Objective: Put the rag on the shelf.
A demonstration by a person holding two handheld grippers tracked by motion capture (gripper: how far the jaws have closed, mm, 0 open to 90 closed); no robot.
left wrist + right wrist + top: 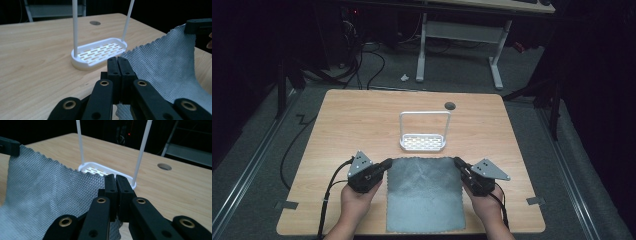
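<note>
Grey waffle cloth [424, 192] lower centre on tabletop [352, 120]; left tongs [385, 164] and right tongs [458, 162] each clamped on far corner, likely to lift toward white rack [423, 142].

A grey cloth [424, 192] with a coarse, bumpy woven texture and pinked edges lies matt on a table [357, 125] of light wood-grain laminate, smooth with a faint sheen. Just beyond its far edge stands a small white rack [423, 142] of smooth plastic, its slotted base slightly glossy. Both grippers have matt black plastic jaws with brass-coloured metal rivets.
</note>
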